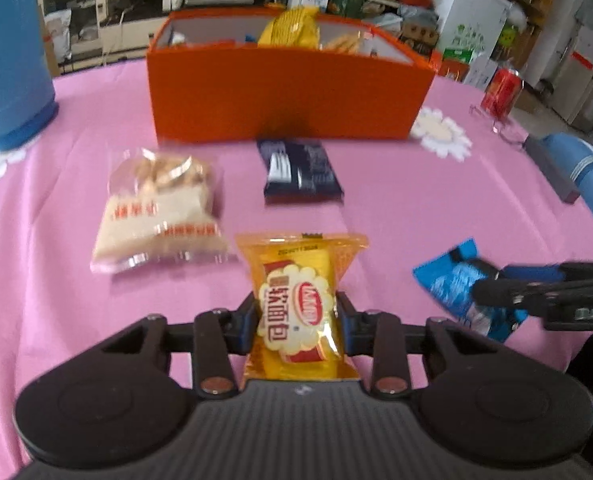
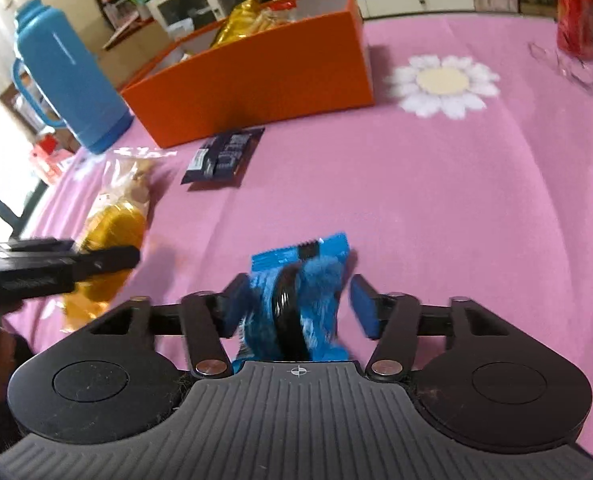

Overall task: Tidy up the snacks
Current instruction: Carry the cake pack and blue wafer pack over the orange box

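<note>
From my left gripper [image 1: 298, 316] the open orange cardboard box [image 1: 288, 96] lies straight ahead, at the far edge of the pink-clothed desk [image 1: 436, 200]. Its long side faces me, and both grippers are well short of it. The left gripper is closed on the yellow-orange plastic bread packet [image 1: 298, 304], pinching its waist so the wrapper flares at both ends, its long axis pointing toward the box. My right gripper [image 2: 296, 306] has the crinkly blue foil snack packet [image 2: 296, 292] between its pads; the left pad touches it, the right pad stands slightly off, so I judge that grip loose or only just closing. From the right gripper, the box lies ahead and to the left. A clear bag of pale biscuits [image 1: 160, 212] and a dark navy flat packet [image 1: 300, 170] lie between me and the box, which already holds a yellow bag [image 1: 290, 28].
</note>
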